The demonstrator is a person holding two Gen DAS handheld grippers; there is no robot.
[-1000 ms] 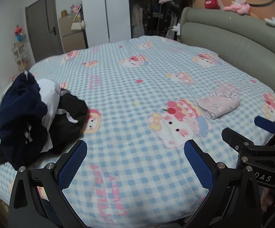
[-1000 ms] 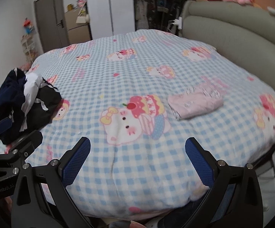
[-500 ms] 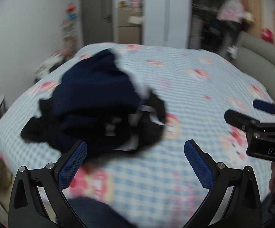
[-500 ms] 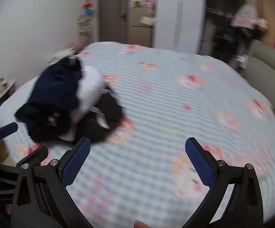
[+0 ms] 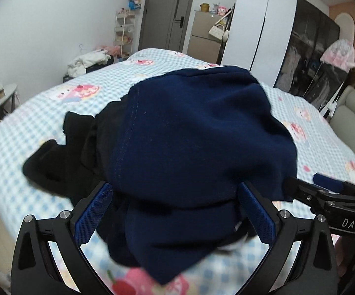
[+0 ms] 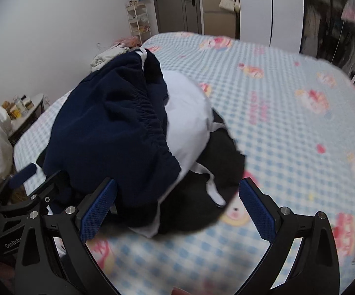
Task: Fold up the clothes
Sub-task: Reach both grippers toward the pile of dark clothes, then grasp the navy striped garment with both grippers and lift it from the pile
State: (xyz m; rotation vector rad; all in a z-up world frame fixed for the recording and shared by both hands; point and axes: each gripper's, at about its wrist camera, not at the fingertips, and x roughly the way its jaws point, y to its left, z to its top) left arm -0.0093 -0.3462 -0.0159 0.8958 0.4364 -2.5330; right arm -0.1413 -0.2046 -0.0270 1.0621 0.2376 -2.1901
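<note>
**Both grippers wide at the clothes pile on the bed**

The left gripper point(image 5: 175, 211) stands wide, its blue pads on either side of the navy garment point(image 5: 197, 142) that tops the pile, without clamping it. The right gripper point(image 6: 177, 209) is also spread wide, holding nothing, just short of the same pile. Under the navy garment lie a white piece point(image 6: 189, 113) and black clothes point(image 6: 216, 169). The heap sits near the left edge of the bed point(image 6: 288, 127), on its checked cover. Beyond, a white shelf rack point(image 6: 139, 21) stands against the wall.

Navy garment point(image 5: 197, 135), white, apparently black clothes; blue-checked cartoon-print bedspread point(image 6: 288, 103).
</note>
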